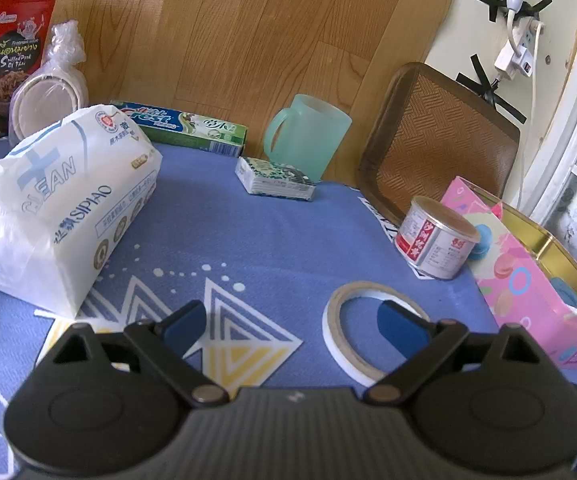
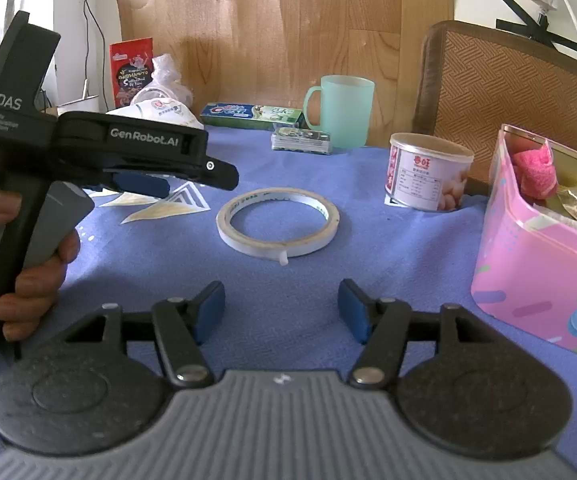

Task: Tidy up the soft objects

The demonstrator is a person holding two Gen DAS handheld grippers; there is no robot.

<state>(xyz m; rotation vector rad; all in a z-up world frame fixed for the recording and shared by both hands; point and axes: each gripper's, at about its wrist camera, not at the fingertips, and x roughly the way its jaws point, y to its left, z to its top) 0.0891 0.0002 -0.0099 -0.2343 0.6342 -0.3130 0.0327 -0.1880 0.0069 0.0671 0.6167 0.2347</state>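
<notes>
Between picks: both grippers hover with fingers released, empty, the left gripper (image 1: pixel 292 330) and right gripper (image 2: pixel 280 312). The white plastic-wrapped tissue pack (image 1: pixel 62 204) lies at ten o'clock on the blue patterned table (image 1: pixel 248 232); next, a wide grasp toward the pink open box (image 2: pixel 536 256).

- tape roll (image 2: pixel 277 222) lying flat on the blue cloth (image 2: pixel 368 248), mid-table
- tin can (image 2: pixel 428 176) standing right of the tape roll
- green mug (image 2: pixel 340 110) standing behind the tape roll, by the wood wall
- toothpaste box (image 2: pixel 252 115) lying left of the mug
- woven tray (image 1: pixel 436 140) leaning behind the can
</notes>
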